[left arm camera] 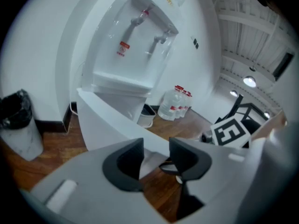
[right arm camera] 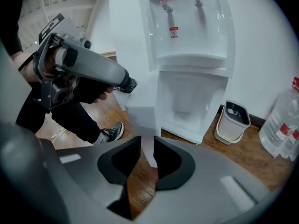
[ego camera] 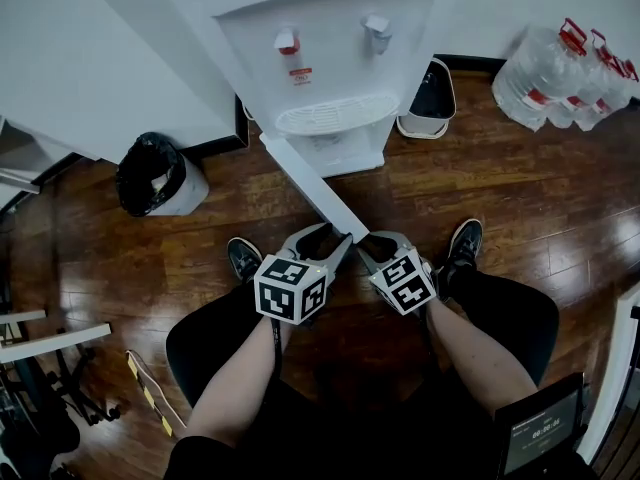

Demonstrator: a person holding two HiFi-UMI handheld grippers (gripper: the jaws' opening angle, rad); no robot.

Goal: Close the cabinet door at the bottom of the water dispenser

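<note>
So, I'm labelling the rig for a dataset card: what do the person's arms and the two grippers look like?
Both the left gripper and right gripper have light grey bodies, black curved pads, and a white cube printed with black square markers. No sleeves show on the forearms.

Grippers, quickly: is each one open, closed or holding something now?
Left gripper: open, cabinet door edge between its jaws, not clamped.
Right gripper: open narrowly, holding nothing.
</note>
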